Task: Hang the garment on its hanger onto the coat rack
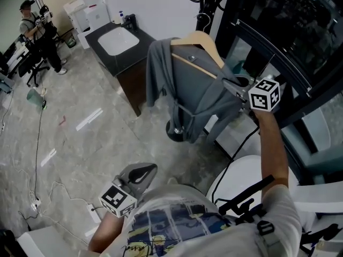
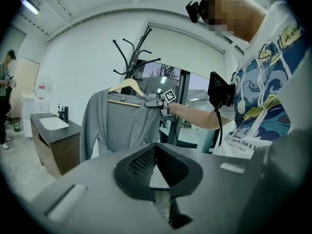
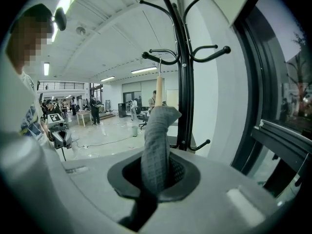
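Note:
A grey garment (image 1: pixel 187 90) hangs on a wooden hanger (image 1: pixel 195 39) beside the black coat rack (image 1: pixel 206 4). My right gripper (image 1: pixel 236 84) is shut on the garment's shoulder at the hanger's right end; grey cloth (image 3: pixel 156 145) fills its jaws in the right gripper view. There the hanger's wire hook (image 3: pixel 159 65) reaches up to a curved rack arm (image 3: pixel 156 57) and appears to sit over it. My left gripper (image 1: pixel 153 167) is low and close to my body, far from the garment, shut with nothing in it. From it I see the garment (image 2: pixel 122 126) and rack (image 2: pixel 134 57) ahead.
A black counter with a white sink (image 1: pixel 117 40) stands behind the rack's left. The rack's round base (image 1: pixel 177 130) is on the floor under the garment. A dark window frame (image 1: pixel 278 47) runs along the right. Cables (image 1: pixel 37 143) lie on the floor; a person (image 1: pixel 37 31) stands far left.

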